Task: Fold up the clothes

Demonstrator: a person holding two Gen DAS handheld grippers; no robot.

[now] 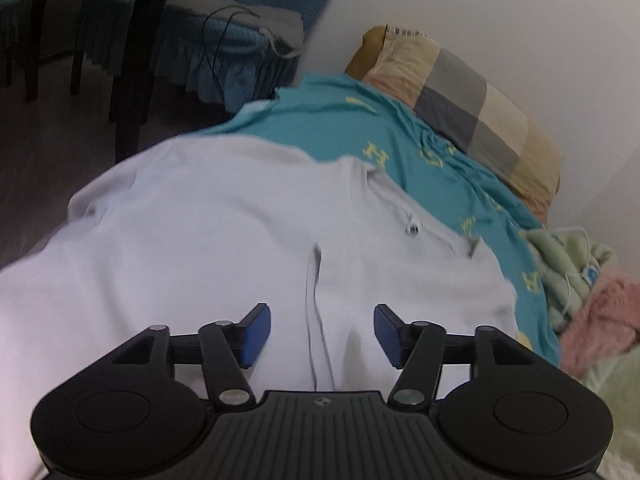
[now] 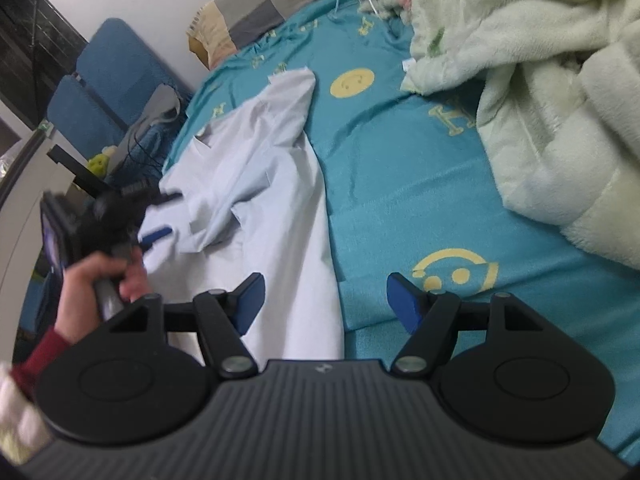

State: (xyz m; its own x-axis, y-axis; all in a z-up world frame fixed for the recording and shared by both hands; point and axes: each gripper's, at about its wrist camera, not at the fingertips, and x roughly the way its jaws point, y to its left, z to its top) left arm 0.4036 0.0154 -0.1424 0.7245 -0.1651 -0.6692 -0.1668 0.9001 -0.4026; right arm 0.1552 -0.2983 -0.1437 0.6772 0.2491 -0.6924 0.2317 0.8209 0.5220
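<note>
One shirt (image 1: 224, 240) here, pale lavender-white, thin smooth cotton by the look of it, with a single small dark button (image 1: 412, 230) near the placket, lying rumpled on a teal bedsheet (image 2: 400, 184) printed with yellow smiley faces and letters. Two grippers, each with two blue-padded fingers on black linkages. Left gripper (image 1: 322, 336) has its fingers spread wide and hovers right over the shirt, with a fabric seam running between the pads; can't tell if they touch the cloth. Right gripper (image 2: 326, 304) is spread wide too, its left finger over the shirt's edge and its right finger over bare sheet. One person's hand (image 2: 96, 292) in a red sleeve grips the other tool's handle. One checked pillow (image 1: 472, 108) sits by the wall, plus one fluffy pale-green blanket (image 2: 540, 92) bunched up beside.
</note>
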